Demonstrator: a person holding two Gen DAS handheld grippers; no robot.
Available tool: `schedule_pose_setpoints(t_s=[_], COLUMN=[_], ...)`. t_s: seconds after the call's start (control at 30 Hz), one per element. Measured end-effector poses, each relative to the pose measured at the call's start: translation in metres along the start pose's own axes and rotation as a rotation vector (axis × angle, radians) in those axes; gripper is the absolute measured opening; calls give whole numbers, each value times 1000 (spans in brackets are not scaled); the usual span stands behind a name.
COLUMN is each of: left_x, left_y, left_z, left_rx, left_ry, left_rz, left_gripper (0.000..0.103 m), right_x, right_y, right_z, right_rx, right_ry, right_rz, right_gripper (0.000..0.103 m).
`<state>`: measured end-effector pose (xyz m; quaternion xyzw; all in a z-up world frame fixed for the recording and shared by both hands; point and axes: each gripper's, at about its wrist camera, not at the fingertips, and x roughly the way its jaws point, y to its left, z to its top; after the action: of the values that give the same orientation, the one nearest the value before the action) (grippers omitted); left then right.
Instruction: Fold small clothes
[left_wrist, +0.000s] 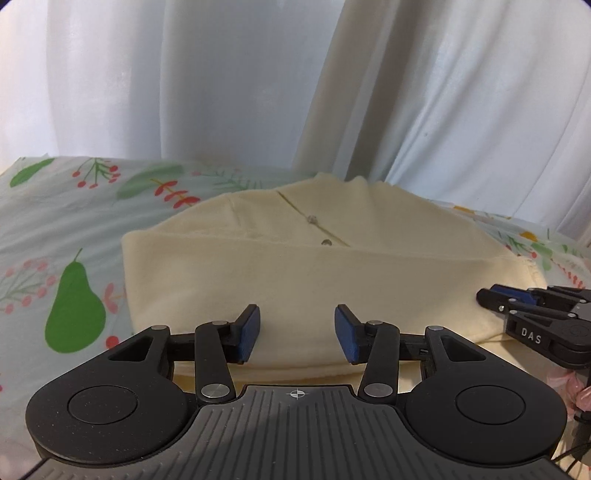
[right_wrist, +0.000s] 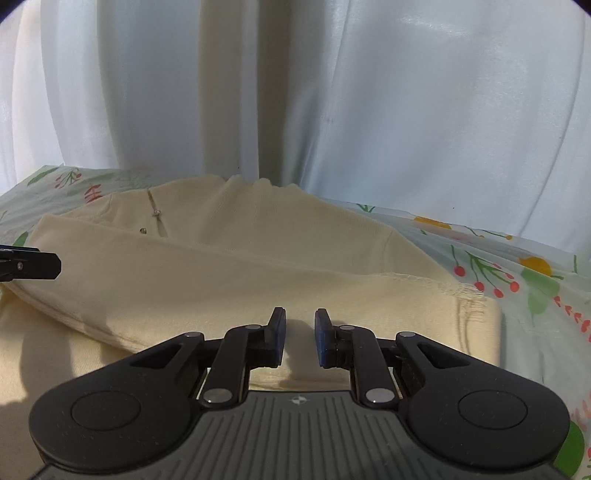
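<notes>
White curtains behind a fruit-print sheet (left_wrist: 74, 229); a cream top (left_wrist: 295, 266) lies folded across it.
Left gripper (left_wrist: 297, 334) spread, empty, over the near fold; right gripper (right_wrist: 300, 338) slightly parted, empty, near the frayed right cuff (right_wrist: 469, 295). Soft, light knit: pinch edges or corners.

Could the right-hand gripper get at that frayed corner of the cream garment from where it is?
Probably yes: the right gripper is open and holds nothing, and the frayed corner lies exposed on the cream garment, with nothing between them.
</notes>
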<state>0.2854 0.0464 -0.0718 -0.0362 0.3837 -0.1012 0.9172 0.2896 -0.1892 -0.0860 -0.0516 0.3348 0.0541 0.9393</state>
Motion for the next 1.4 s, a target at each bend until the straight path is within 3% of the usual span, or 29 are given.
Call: schedule_pose_setpoints(t_s=[0.4, 0.57, 0.73, 0.87, 1.1, 1.3, 1.37, 1.4], left_x=[26, 10, -2, 3, 13, 9, -1, -5], left_y=[4, -5, -9, -13, -5, 3, -1, -2], left_z=[5, 2, -12, -14, -7, -1, -1, -2], left_rx=[19, 31, 15, 43, -8, -103, -95, -94], left_ry=[-94, -78, -51, -68, -63, -46, -23, -15], left_rz=[55, 65, -11, 23, 22, 5, 16, 15], left_gripper=[49, 49, 51, 51, 51, 52, 58, 67], right_x=[21, -1, -22, -16, -6, -13, -24, -34], right_y=[-9, -15, -13, -13, -13, -21, -26, -29], right_z=[11, 7, -9, -13, -11, -12, -14, -17], right_rx=[-2, 64, 55, 29, 37, 52, 72, 76], right_ry=[-18, -21, -10, 9, -4, -2, 25, 32], right_rz=[-25, 25, 70, 42, 7, 43, 35, 32], right_gripper=[16, 17, 20, 21, 21, 21, 21, 22])
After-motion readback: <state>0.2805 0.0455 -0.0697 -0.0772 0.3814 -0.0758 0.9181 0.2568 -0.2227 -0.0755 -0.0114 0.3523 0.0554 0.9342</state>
